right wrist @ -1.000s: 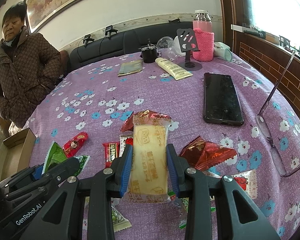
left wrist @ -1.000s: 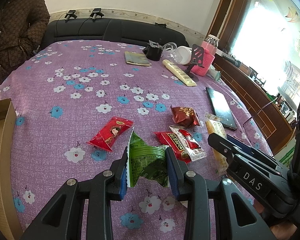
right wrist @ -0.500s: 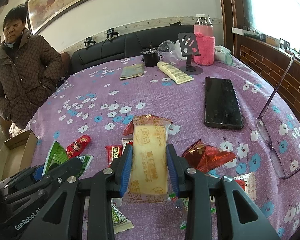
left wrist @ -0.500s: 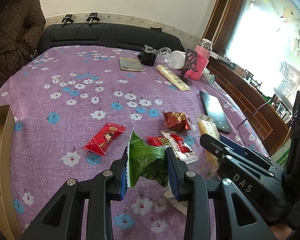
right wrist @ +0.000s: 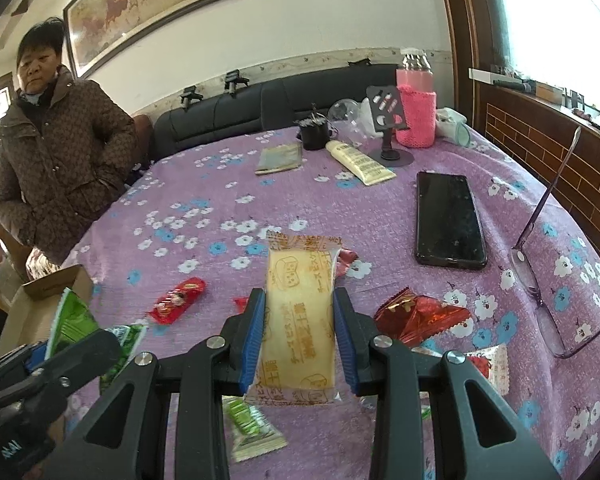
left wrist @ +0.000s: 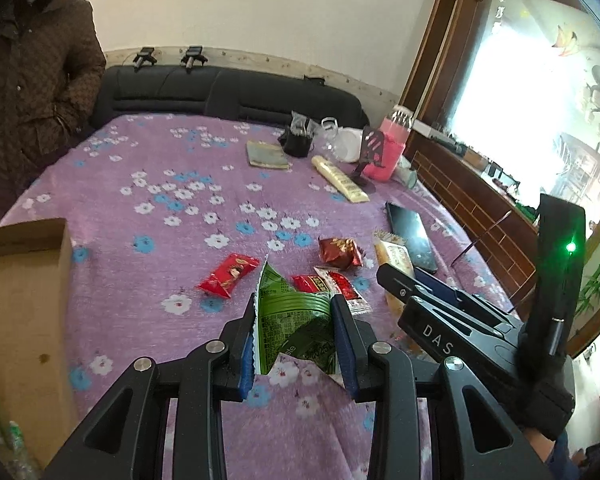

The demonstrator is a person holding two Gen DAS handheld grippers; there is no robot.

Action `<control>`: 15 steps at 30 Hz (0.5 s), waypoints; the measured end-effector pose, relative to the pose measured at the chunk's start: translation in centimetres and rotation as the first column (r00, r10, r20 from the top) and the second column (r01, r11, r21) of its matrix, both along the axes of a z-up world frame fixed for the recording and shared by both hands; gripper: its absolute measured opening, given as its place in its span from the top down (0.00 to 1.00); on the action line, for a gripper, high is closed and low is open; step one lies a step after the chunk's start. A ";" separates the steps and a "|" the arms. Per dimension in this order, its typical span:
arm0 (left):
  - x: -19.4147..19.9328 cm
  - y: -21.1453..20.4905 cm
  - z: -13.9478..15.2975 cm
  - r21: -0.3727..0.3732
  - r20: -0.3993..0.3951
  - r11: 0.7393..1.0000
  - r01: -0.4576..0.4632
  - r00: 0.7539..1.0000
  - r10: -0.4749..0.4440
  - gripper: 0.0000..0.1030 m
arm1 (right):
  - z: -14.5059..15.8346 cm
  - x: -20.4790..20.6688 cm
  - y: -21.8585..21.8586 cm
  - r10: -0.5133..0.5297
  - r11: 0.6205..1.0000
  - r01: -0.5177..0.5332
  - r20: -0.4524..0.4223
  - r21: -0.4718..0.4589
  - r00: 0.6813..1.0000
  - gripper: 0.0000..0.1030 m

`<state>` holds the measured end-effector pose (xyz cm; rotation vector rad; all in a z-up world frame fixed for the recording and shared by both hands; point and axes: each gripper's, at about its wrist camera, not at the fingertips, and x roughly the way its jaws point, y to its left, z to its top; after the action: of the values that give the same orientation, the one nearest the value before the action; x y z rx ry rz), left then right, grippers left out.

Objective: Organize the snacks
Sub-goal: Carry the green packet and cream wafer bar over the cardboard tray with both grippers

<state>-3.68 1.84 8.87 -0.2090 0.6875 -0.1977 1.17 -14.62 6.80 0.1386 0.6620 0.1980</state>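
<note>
My left gripper [left wrist: 294, 316] is shut on a green snack packet [left wrist: 292, 316] and holds it above the purple flowered tablecloth [left wrist: 160, 184]. My right gripper [right wrist: 299, 312] is shut on a yellow biscuit packet [right wrist: 300, 320], also lifted off the cloth. A cardboard box [left wrist: 20, 300] stands at the left; it also shows in the right wrist view [right wrist: 40, 300]. A red candy packet [left wrist: 228, 274], a dark red packet [left wrist: 338, 252] and a red-and-white packet [left wrist: 332, 286] lie on the cloth. Another green packet [right wrist: 252, 428] lies under my right gripper.
A black phone [right wrist: 448, 220], glasses [right wrist: 552, 280], a cream tube [right wrist: 360, 162], a phone stand [right wrist: 388, 128] and a pink bottle [right wrist: 414, 108] sit at the right and back. A person in a brown coat [right wrist: 56, 148] stands at the far left.
Both grippers have risen and pulled back with their packets still held. The left one has swung towards the cardboard box, which now fills more of its view.
</note>
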 end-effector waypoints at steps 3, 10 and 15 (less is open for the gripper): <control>-0.9 0.6 0.5 -0.008 0.017 1.000 -0.002 1.000 0.002 0.66 | 0.9 -1.5 0.6 0.024 1.000 -0.025 0.022 0.014 0.999 0.69; -2.5 1.6 0.2 -0.029 0.018 1.000 0.011 1.000 -0.011 0.66 | 1.4 -3.8 2.1 0.078 0.997 -0.078 0.023 0.028 0.997 0.69; -3.6 2.9 0.2 -0.054 0.021 0.998 0.014 1.000 -0.013 0.66 | 2.0 -5.0 2.6 0.096 0.995 -0.097 0.034 0.028 0.995 0.68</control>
<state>-7.31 4.70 9.06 -0.2542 0.6638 -0.2314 -3.81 -12.03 8.79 0.1312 0.6337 0.3022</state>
